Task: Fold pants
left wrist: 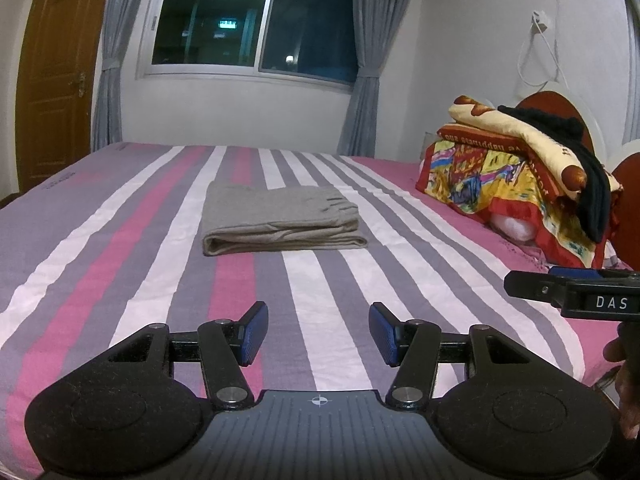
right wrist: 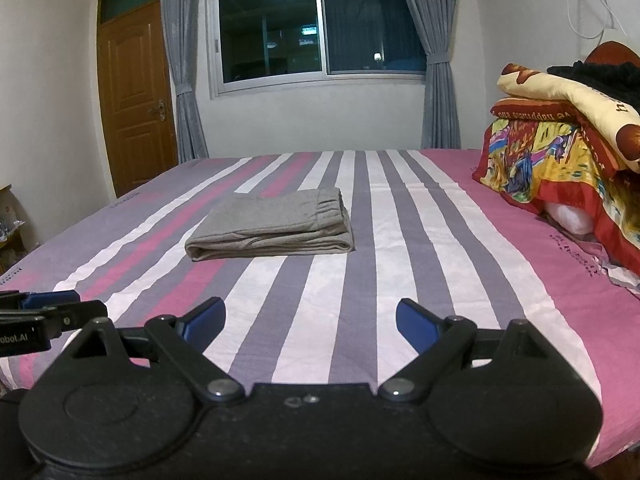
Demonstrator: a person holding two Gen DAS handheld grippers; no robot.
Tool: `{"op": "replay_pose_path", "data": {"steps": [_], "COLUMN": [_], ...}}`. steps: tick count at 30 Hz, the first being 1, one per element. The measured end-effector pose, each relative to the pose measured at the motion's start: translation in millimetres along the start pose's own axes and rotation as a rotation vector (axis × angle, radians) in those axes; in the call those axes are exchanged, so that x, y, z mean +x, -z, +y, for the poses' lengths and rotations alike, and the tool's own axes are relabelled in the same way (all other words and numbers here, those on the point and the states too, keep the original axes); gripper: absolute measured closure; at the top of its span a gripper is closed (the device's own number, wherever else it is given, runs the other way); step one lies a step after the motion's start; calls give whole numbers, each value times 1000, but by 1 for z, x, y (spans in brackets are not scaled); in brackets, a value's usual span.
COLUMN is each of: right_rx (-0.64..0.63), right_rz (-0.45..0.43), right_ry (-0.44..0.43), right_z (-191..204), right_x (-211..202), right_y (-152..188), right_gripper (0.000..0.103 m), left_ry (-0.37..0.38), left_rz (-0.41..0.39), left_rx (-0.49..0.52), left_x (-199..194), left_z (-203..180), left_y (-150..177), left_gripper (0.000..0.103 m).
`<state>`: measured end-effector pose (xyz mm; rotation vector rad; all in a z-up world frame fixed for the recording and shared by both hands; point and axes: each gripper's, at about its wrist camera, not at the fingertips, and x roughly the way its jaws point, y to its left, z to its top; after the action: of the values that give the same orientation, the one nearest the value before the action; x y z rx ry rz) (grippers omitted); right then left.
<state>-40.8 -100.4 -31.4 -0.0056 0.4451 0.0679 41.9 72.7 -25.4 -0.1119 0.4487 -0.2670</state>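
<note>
The grey pants (left wrist: 280, 220) lie folded into a compact rectangle in the middle of the striped bed (left wrist: 120, 240), waistband to the right. In the right wrist view the pants (right wrist: 276, 226) rest flat on the bed (right wrist: 440, 240) well ahead of the fingers. My left gripper (left wrist: 318, 334) hovers over the near part of the bed, open, nothing between its blue pads. My right gripper (right wrist: 310, 326) is held beside it, open wide and empty. Both are a good way short of the pants. The right gripper's side (left wrist: 576, 292) shows at the right edge of the left wrist view.
A pile of colourful folded blankets (left wrist: 512, 168) with a black garment (left wrist: 592, 184) on top sits at the head of the bed on the right. A window with grey curtains (left wrist: 256, 24) and a wooden door (left wrist: 56, 80) lie beyond the bed.
</note>
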Motion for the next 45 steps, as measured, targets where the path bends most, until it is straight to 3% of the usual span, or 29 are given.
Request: {"op": "replay_pose_path", "data": {"steps": [7,9,20,23,29,32,45], "right_rx": [3,2,7,10,13,16,21], "right_rz": [2,1,7,11,13,14,1], "right_ry": [-2,0,2,6,8,7,6], "right_z": [0,0,2,3,4,6,6], "right_x": [0,0,2,6,12,15,36], "right_y": [0,0,2,2,3,2,-15], "right_gripper": [11,11,8,8,7,6,3], "left_ry": [-2,-5,-20,-29,-34,-45,-67], "left_rz": [2,-2,-11,-17,-11,-6,-26], "left_rx": [0,-2,9,10,4,-9,-20], "left_x": [0,0,1,2,7,11,29], "left_z": [2,2,5,7,13,16,29], "left_y": [0,1,1,-1,-5,-8,-30], "left_gripper": [43,30,26,14,10,0,0]}}
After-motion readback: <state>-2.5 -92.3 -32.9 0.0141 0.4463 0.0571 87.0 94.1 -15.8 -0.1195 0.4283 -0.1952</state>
